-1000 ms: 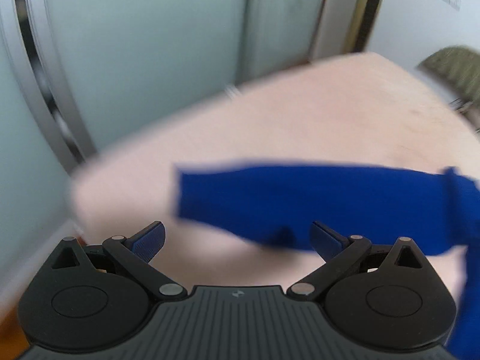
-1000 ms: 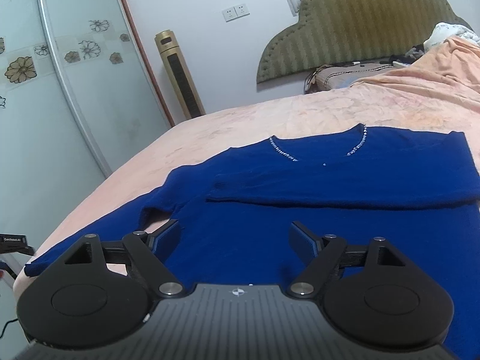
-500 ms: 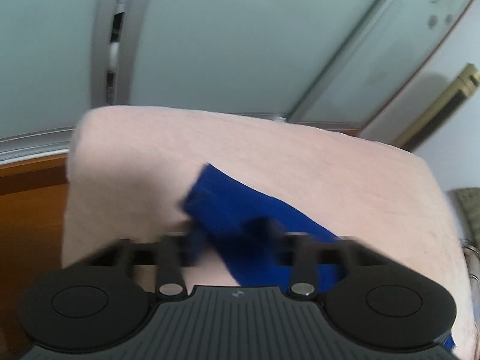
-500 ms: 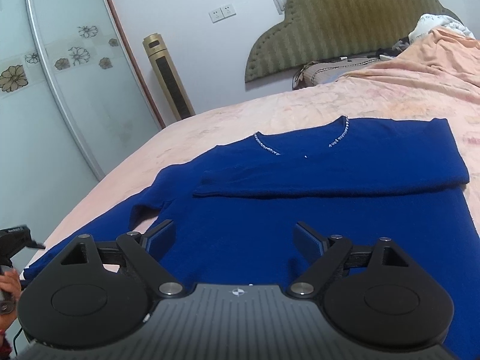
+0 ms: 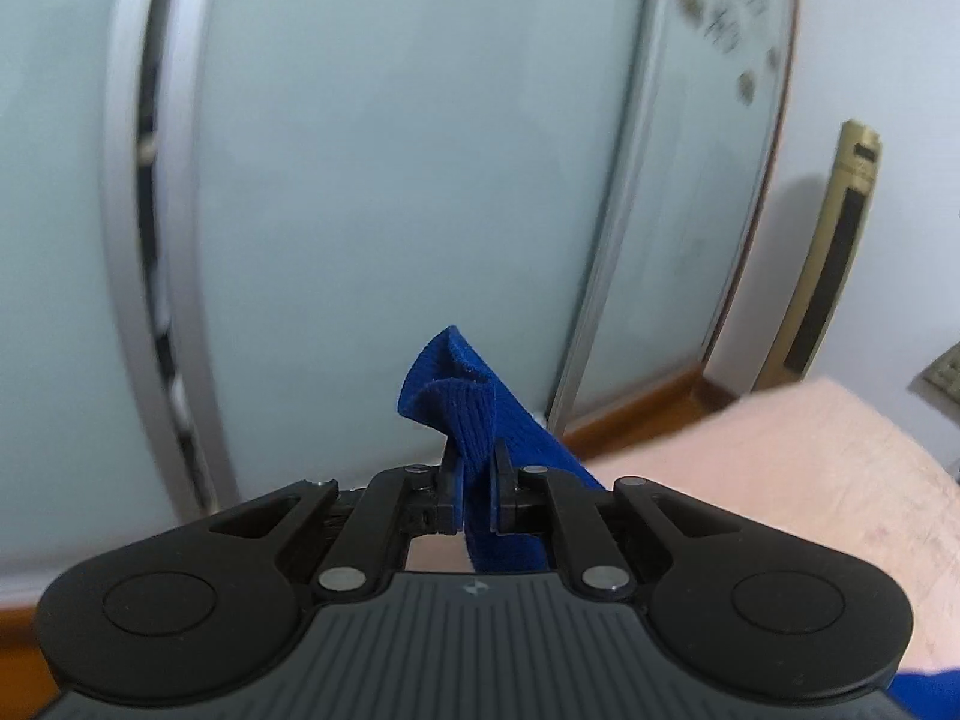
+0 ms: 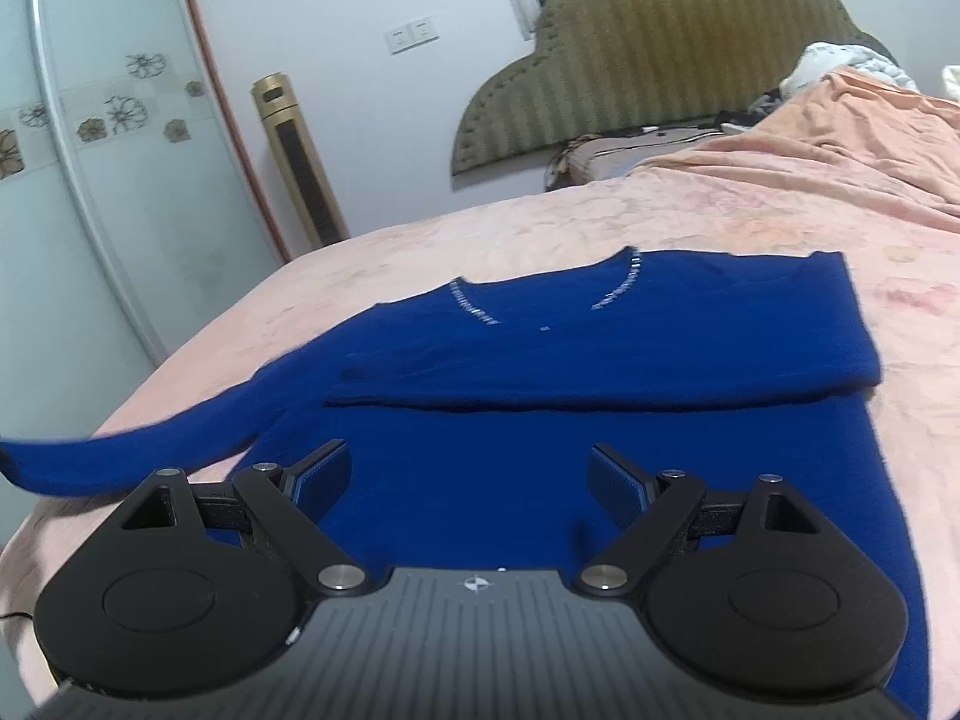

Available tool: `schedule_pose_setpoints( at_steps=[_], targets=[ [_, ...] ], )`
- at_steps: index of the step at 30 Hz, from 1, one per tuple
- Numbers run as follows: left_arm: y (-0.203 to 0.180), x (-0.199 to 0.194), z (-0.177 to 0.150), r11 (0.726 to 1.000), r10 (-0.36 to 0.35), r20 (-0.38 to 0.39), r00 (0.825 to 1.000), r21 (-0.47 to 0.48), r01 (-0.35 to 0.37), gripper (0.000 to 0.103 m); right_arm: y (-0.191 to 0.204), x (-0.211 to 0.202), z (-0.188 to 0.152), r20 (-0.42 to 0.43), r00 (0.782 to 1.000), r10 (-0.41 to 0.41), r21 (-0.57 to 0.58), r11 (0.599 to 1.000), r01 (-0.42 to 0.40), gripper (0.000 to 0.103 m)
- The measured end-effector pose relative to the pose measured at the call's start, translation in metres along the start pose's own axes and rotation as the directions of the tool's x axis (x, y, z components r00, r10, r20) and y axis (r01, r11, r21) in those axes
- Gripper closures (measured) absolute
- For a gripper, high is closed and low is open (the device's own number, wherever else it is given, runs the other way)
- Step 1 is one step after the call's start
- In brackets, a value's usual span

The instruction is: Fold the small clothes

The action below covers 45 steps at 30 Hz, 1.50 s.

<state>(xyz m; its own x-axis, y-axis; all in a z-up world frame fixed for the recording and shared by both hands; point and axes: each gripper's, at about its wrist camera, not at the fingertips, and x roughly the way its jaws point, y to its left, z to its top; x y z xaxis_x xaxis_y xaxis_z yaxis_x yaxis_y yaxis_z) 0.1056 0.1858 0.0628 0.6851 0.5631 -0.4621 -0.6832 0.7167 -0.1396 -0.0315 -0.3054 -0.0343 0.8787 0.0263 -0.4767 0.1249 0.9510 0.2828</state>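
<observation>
On the peach bedspread (image 6: 690, 210), a royal-blue knit sweater (image 6: 540, 432) is lying flat, its V-neckline trimmed with silver beads and pointing toward 12 o'clock, near the olive padded headboard (image 6: 660, 60).

Item, right sleeve: lying folded across the chest, cuff end at 9 o'clock of the body, fold edge at 3 o'clock.

Item, left sleeve (image 6: 108, 462): trailing off toward 9 o'clock in the right wrist view, raised clear of the bedspread at its far end, blurred.

Item, left gripper (image 5: 477, 495): jaws clenched on the ribbed sleeve cuff (image 5: 462, 408), having just been closing; the fabric is standing up in a curl at 12 o'clock of the fingertips, and the rest of the sleeve is running down toward 5 o'clock over the bed's edge. Frosted sliding wardrobe doors (image 5: 390, 180) are filling the view behind.

Item, right gripper (image 6: 471, 474): jaws spread wide, grasping nothing, hovering over the sweater's lower body, blue pads (image 6: 321, 474) apart from the cloth.

Item, gold tower fan (image 6: 300, 162): standing at 11 o'clock of the sweater, against the white wall.
</observation>
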Motion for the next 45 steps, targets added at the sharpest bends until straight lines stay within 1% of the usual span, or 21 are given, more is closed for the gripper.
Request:
schedule_pose_setpoints(
  at_steps=[1, 3, 4, 7, 9, 10, 13, 15, 17, 19, 20, 22, 24, 27, 29, 32, 34, 37, 38, 41, 45],
  targets=[
    [-0.011, -0.005, 0.005, 1.0, -0.009, 0.02, 1.0, 0.022, 0.008, 0.096, -0.003, 0.002, 0.002, 0.003, 1.0, -0.011, -0.003, 1.0, 0.011, 0.015],
    [-0.038, -0.019, 0.006, 0.996, -0.066, 0.042, 0.997, 0.069, 0.063, 0.096, -0.007, 0.009, 0.006, -0.003, 0.999, -0.042, -0.037, 0.998, 0.042, 0.015],
    [-0.052, -0.025, 0.005, 0.99, -0.11, 0.046, 0.993, 0.098, 0.105, 0.096, -0.008, 0.015, 0.007, -0.02, 0.997, -0.068, -0.066, 0.996, 0.067, 0.015],
    [-0.105, -0.06, -0.012, 0.948, -0.246, 0.058, 0.967, 0.221, 0.228, 0.096, -0.011, 0.026, 0.01, -0.053, 0.986, -0.158, -0.132, 0.98, 0.15, 0.015],
    [-0.134, -0.08, -0.024, 0.912, -0.324, 0.062, 0.944, 0.284, 0.295, 0.096, -0.015, 0.03, 0.011, -0.066, 0.977, -0.202, -0.152, 0.97, 0.19, 0.014],
    [-0.148, -0.091, -0.032, 0.891, -0.363, 0.065, 0.93, 0.315, 0.326, 0.096, -0.018, 0.031, 0.011, -0.071, 0.973, -0.22, -0.154, 0.966, 0.208, 0.012],
    [-0.191, -0.123, -0.051, 0.822, -0.471, 0.066, 0.88, 0.394, 0.41, 0.096, -0.028, 0.034, 0.012, -0.091, 0.955, -0.281, -0.159, 0.951, 0.265, 0.008],
    [-0.21, -0.14, -0.062, 0.793, -0.517, 0.069, 0.853, 0.415, 0.447, 0.096, -0.036, 0.034, 0.015, -0.088, 0.943, -0.322, -0.156, 0.939, 0.306, 0.006],
    [-0.229, -0.156, -0.07, 0.767, -0.556, 0.073, 0.828, 0.429, 0.477, 0.096, -0.044, 0.032, 0.018, -0.086, 0.937, -0.339, -0.153, 0.934, 0.324, 0.005],
    [-0.241, -0.165, -0.075, 0.745, -0.582, 0.067, 0.81, 0.442, 0.499, 0.096, -0.05, 0.03, 0.022, -0.08, 0.93, -0.358, -0.15, 0.927, 0.344, 0.004],
    [-0.252, -0.171, -0.079, 0.728, -0.599, 0.054, 0.799, 0.451, 0.516, 0.096, -0.053, 0.029, 0.024, -0.077, 0.928, -0.365, -0.147, 0.924, 0.352, 0.004],
    [-0.273, -0.184, -0.088, 0.703, -0.621, 0.031, 0.783, 0.465, 0.538, 0.096, -0.06, 0.027, 0.026, -0.074, 0.925, -0.373, -0.142, 0.922, 0.361, 0.003],
    [-0.289, -0.194, -0.096, 0.672, -0.645, 0.007, 0.764, 0.483, 0.562, 0.096, -0.066, 0.024, 0.027, -0.074, 0.921, -0.383, -0.134, 0.919, 0.372, 0.003],
    [-0.31, -0.212, -0.115, 0.618, -0.682, -0.029, 0.73, 0.511, 0.597, 0.096, -0.077, 0.02, 0.027, -0.078, 0.914, -0.399, -0.119, 0.914, 0.389, 0.003],
    [-0.322, -0.223, -0.131, 0.58, -0.703, -0.06, 0.709, 0.528, 0.62, 0.096, -0.084, 0.017, 0.025, -0.083, 0.911, -0.403, -0.104, 0.913, 0.394, 0.003],
    [-0.342, -0.239, -0.158, 0.517, -0.723, -0.136, 0.677, 0.543, 0.661, 0.096, -0.096, 0.012, 0.023, -0.09, 0.907, -0.411, -0.075, 0.911, 0.405, 0.003],
    [-0.351, -0.246, -0.177, 0.475, -0.73, -0.191, 0.656, 0.548, 0.688, 0.096, -0.103, 0.009, 0.022, -0.092, 0.905, -0.416, -0.061, 0.909, 0.412, 0.003],
    [-0.364, -0.26, -0.207, 0.415, -0.731, -0.262, 0.63, 0.562, 0.716, 0.096, -0.112, 0.002, 0.019, -0.09, 0.902, -0.422, -0.036, 0.907, 0.421, 0.003],
    [-0.37, -0.265, -0.219, 0.39, -0.731, -0.287, 0.619, 0.568, 0.725, 0.096, -0.115, 0.0, 0.018, -0.089, 0.902, -0.422, -0.025, 0.907, 0.421, 0.003],
    [-0.379, -0.282, -0.246, 0.33, -0.737, -0.333, 0.589, 0.583, 0.743, 0.096, -0.125, -0.011, 0.014, -0.091, 0.906, -0.414, 0.014, 0.909, 0.417, 0.003],
    [-0.381, -0.305, -0.277, 0.259, -0.749, -0.371, 0.549, 0.599, 0.758, 0.096, -0.135, -0.024, 0.006, -0.09, 0.906, -0.415, 0.061, 0.905, 0.42, 0.003]
  ],
)
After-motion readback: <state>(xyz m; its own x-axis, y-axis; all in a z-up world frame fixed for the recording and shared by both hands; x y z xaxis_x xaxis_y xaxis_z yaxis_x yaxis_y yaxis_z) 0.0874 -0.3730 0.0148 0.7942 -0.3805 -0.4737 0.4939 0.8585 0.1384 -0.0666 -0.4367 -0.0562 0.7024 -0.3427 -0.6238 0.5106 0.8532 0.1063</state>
